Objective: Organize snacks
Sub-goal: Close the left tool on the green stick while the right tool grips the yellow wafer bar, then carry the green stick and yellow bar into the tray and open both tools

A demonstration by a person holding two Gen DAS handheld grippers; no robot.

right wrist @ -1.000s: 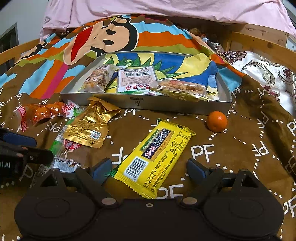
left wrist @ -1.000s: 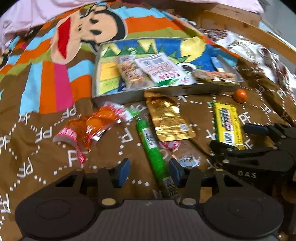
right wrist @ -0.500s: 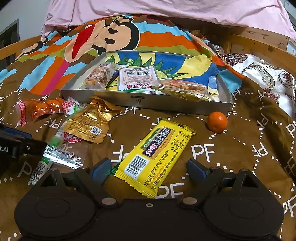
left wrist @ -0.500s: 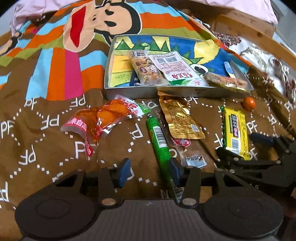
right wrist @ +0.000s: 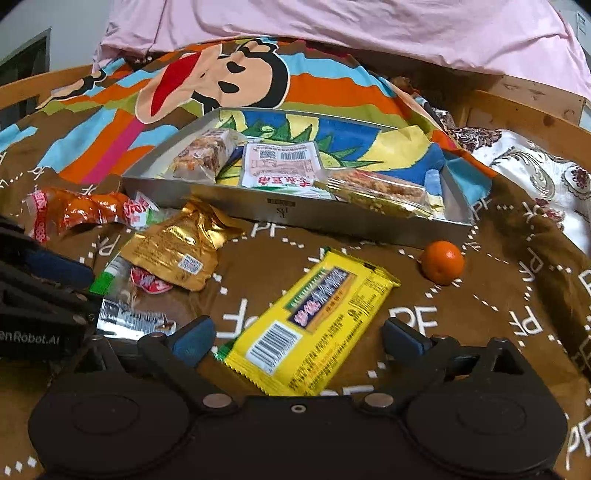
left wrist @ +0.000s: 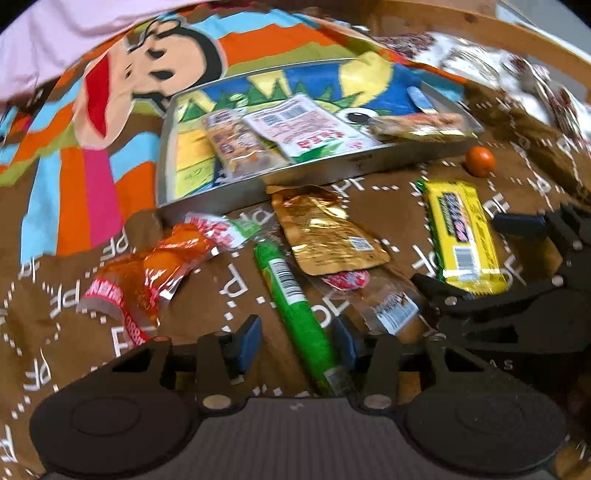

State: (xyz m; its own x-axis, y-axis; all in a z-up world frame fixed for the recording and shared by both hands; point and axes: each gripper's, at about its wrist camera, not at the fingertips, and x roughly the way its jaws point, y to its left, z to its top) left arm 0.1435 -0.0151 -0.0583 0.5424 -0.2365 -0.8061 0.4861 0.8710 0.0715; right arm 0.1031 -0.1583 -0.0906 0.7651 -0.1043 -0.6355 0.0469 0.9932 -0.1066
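A grey metal tray [right wrist: 369, 225] [left wrist: 369, 162] on the bedspread holds three snack packets. In front of it lie a yellow bar [right wrist: 314, 325] [left wrist: 458, 236], a gold pouch [right wrist: 177, 247] [left wrist: 325, 232], a green stick [left wrist: 295, 306], an orange-red packet [left wrist: 147, 273] [right wrist: 77, 210], a clear wrapper [left wrist: 384, 299] and a small orange [right wrist: 442, 262] [left wrist: 479, 161]. My left gripper [left wrist: 297, 339] is open, its fingers either side of the green stick's near end. My right gripper [right wrist: 297, 336] is open, wide around the yellow bar's near end.
The snacks lie on a brown cartoon-print bedspread [right wrist: 480, 314]. A wooden bed rail [right wrist: 517, 107] runs along the right, with pink bedding [right wrist: 332, 29] behind. A floral cloth [right wrist: 535, 173] lies right of the tray. The right gripper's body [left wrist: 517, 314] shows in the left view.
The left gripper has moved forward and swung so the green stick now lies between its fingers. The right gripper has edged forward over the yellow bar. Both stay open.
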